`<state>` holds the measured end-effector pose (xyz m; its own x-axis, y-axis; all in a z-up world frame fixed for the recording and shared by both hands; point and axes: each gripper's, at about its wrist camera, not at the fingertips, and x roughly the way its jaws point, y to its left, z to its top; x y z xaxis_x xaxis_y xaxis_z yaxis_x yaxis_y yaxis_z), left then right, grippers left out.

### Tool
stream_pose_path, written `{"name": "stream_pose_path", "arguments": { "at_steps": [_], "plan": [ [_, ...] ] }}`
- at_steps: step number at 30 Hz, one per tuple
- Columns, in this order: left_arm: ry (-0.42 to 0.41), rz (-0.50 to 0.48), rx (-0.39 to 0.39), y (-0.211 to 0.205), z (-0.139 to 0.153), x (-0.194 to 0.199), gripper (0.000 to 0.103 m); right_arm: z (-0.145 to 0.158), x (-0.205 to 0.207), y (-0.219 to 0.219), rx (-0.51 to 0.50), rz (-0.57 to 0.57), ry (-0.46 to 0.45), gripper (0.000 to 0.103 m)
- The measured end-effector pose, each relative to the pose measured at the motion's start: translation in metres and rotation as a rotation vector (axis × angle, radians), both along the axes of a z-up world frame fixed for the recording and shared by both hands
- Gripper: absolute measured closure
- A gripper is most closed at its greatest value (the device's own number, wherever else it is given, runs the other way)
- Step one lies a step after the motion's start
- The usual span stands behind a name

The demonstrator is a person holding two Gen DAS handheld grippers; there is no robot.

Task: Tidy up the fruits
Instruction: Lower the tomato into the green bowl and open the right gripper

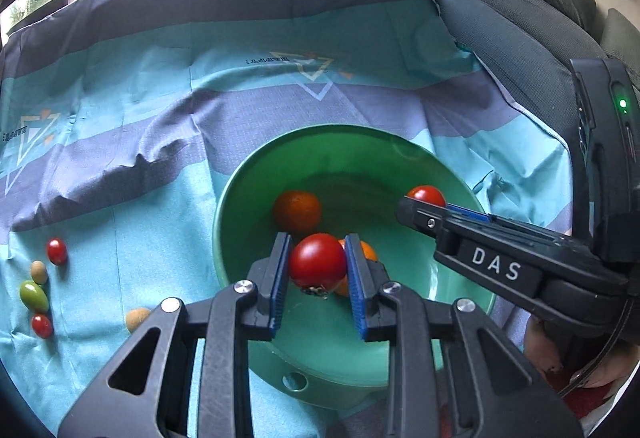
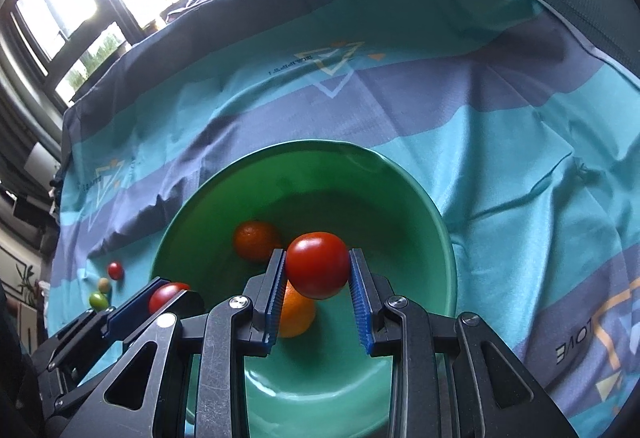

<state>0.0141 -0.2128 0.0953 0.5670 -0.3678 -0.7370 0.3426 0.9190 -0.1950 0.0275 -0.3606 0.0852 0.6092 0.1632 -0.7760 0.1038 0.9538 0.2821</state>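
Note:
A green bowl (image 1: 240,205) (image 2: 420,222) stands on the cloth and holds two orange fruits (image 1: 297,210) (image 2: 256,240). My left gripper (image 1: 318,264) is shut on a red tomato (image 1: 316,260) and holds it over the bowl. My right gripper (image 2: 318,272) is shut on another red tomato (image 2: 317,265), also over the bowl. In the left wrist view the right gripper (image 1: 420,203) reaches in from the right with its tomato (image 1: 427,195). In the right wrist view the left gripper (image 2: 168,296) shows at the lower left with its tomato (image 2: 166,296).
Small fruits lie on the teal and grey cloth (image 1: 160,85) to the left of the bowl: two small red tomatoes (image 1: 56,251), a green one (image 1: 34,296) and two tan ones (image 1: 39,272). A grey seat (image 1: 520,37) stands at the right.

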Motion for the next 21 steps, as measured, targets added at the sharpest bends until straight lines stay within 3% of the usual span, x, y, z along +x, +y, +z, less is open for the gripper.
{"name": "stream_pose_path", "arguments": {
  "at_steps": [9, 13, 16, 21],
  "plan": [
    [0.038, -0.011, -0.007, 0.0, -0.007, 0.003, 0.076, -0.004, 0.003, -0.002, -0.029, -0.015, 0.024, 0.071],
    [0.026, -0.012, -0.047, 0.008, 0.0, -0.003, 0.061, -0.002, 0.002, -0.004, -0.022, -0.017, 0.017, 0.071],
    [0.016, 0.0, -0.09, 0.025, 0.01, -0.01, 0.058, 0.003, -0.001, -0.003, -0.004, -0.007, -0.012, 0.061],
    [-0.032, 0.106, -0.101, 0.08, 0.025, -0.024, 0.048, 0.014, -0.006, 0.007, 0.008, 0.01, -0.072, 0.058]
  ]
}}
